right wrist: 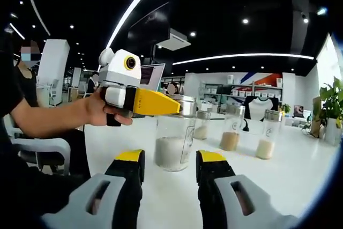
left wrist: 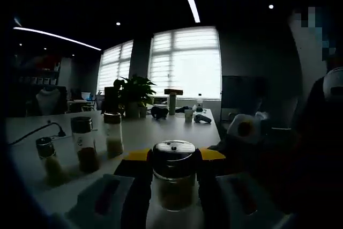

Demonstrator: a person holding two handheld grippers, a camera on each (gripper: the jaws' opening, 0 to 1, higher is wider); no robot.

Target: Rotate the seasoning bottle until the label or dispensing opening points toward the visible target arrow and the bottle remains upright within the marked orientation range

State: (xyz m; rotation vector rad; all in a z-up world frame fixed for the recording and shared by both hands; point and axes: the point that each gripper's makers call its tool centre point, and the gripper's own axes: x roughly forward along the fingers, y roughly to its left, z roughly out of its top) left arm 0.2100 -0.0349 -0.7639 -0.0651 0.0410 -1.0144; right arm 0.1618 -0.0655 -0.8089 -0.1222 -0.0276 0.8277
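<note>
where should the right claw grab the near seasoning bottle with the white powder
Take the seasoning bottle on its straight glass sides, just below the metal lid, coming in level from the near side. It stands upright and centred ahead of the open right claw, and the left claw already holds the lid, so the top is taken.

We see the seasoning bottle (right wrist: 172, 135) of clear, glossy glass with a shiny metal lid (left wrist: 173, 152). The left gripper (right wrist: 174, 105) looks like smooth plastic, white and yellow. The white table (right wrist: 300, 170) is smooth, slightly glossy.
</note>
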